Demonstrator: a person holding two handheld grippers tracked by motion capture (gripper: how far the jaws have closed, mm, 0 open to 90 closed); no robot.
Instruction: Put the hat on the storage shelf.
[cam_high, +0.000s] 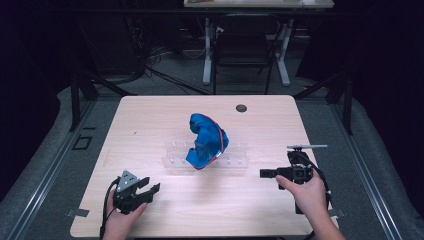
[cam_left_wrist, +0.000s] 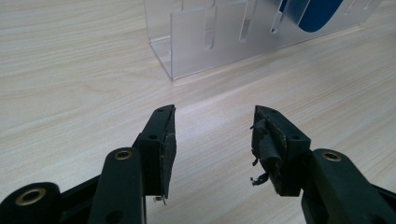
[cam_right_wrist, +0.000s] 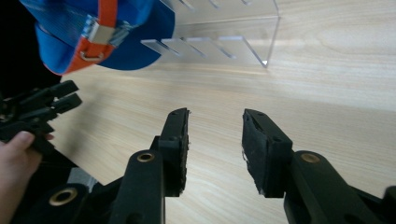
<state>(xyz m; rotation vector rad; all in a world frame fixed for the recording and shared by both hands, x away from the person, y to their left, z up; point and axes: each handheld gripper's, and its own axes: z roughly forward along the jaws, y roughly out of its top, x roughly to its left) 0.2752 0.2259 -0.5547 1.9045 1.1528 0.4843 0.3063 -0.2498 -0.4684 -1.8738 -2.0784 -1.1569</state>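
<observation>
A blue cap (cam_high: 207, 140) with an orange strap rests on a clear acrylic rack (cam_high: 235, 161) at the middle of the wooden table (cam_high: 150, 125). My left gripper (cam_high: 152, 184) lies low near the front left, open, aimed toward the rack's left end (cam_left_wrist: 205, 42); nothing sits between its jaws (cam_left_wrist: 214, 114). My right gripper (cam_high: 264, 173) is at the front right, pointing left, open over bare wood (cam_right_wrist: 215, 116). In the right gripper view the cap (cam_right_wrist: 116, 32) and its metal buckle sit ahead to the left on the rack (cam_right_wrist: 224, 32), and the left gripper (cam_right_wrist: 56, 100) shows farther off.
A small dark round hole (cam_high: 241, 108) lies near the table's far edge. Behind the table stand a desk frame and a chair (cam_high: 245, 45) on grey floor. Bare wood stretches between the two grippers in front of the rack.
</observation>
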